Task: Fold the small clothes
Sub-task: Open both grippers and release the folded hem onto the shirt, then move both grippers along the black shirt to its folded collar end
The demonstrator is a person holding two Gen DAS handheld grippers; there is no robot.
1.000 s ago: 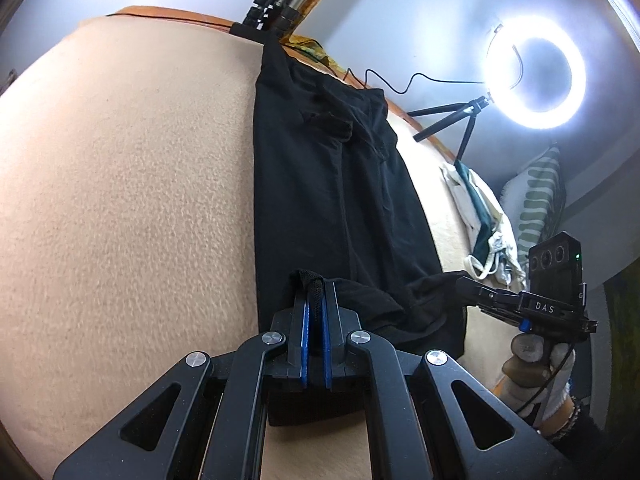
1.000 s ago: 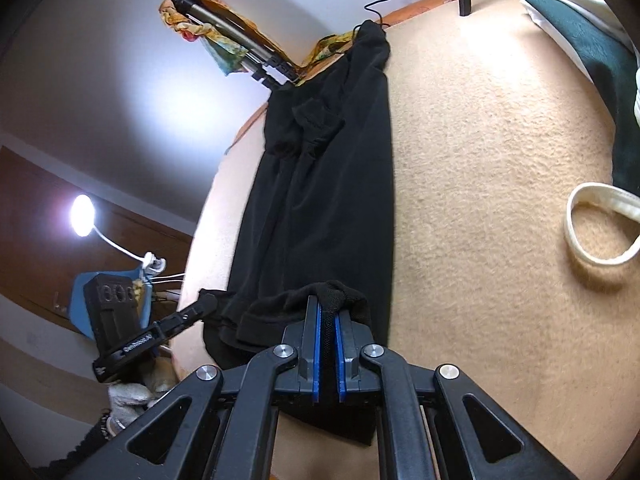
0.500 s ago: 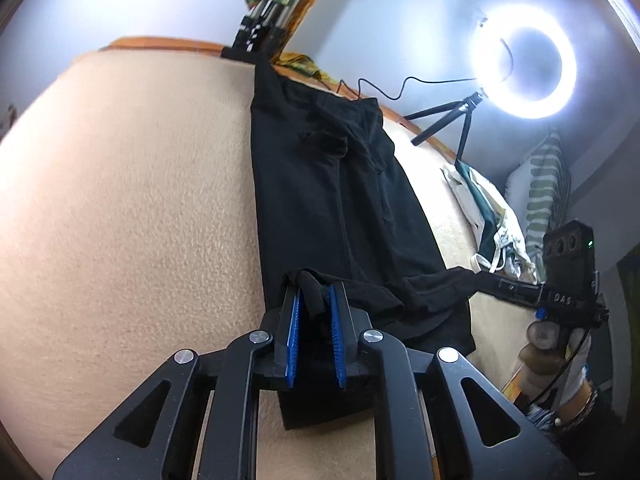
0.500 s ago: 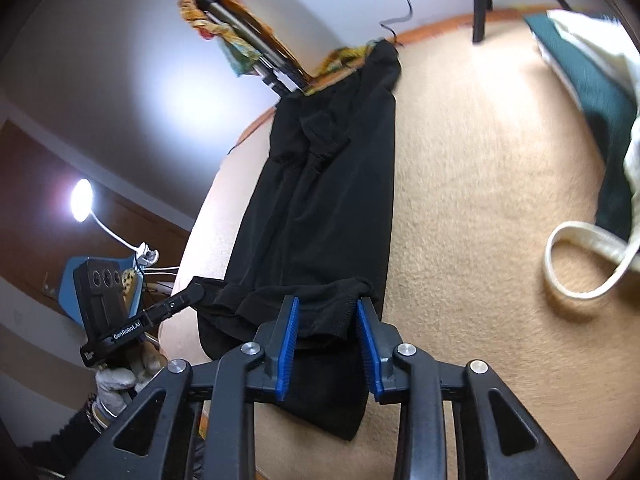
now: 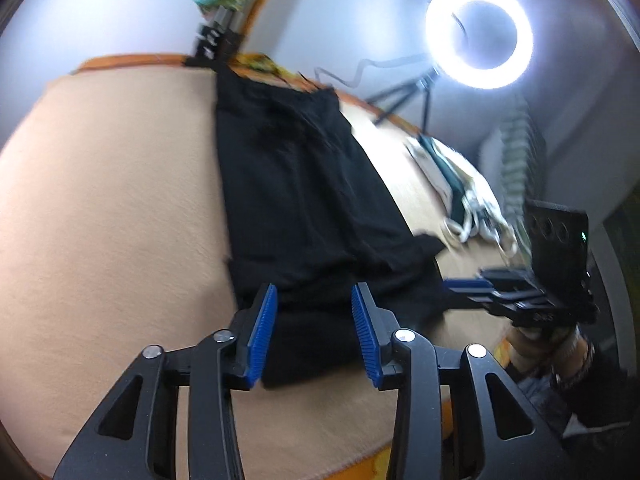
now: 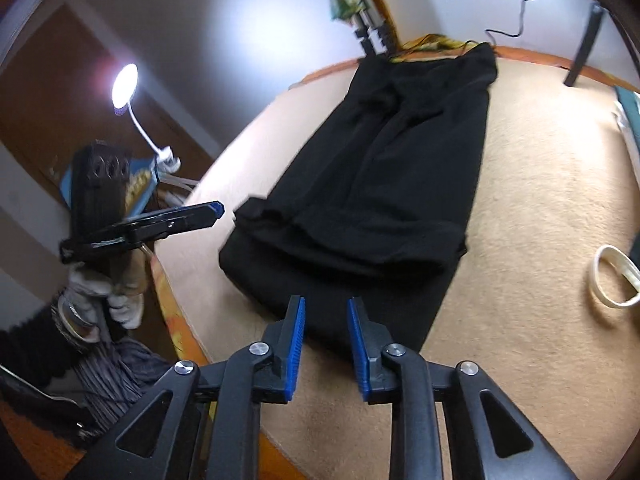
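Left wrist view shows the left gripper [image 5: 314, 328] with jaws just opened and nothing between them, above the near fold of the black garment [image 5: 304, 200] lying on the tan blanket [image 5: 112, 216]; the right gripper [image 6: 326, 342] stands apart and empty, its jaws having just narrowed. Both should probably lift clear without snagging the fold, then regrip farther up. Nearby clutter, a white strap loop [image 6: 616, 282] and ring light [image 5: 479, 34], stays well clear.

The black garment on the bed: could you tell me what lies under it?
The black garment lies on the beige blanket; whatever is beneath the blanket is covered.
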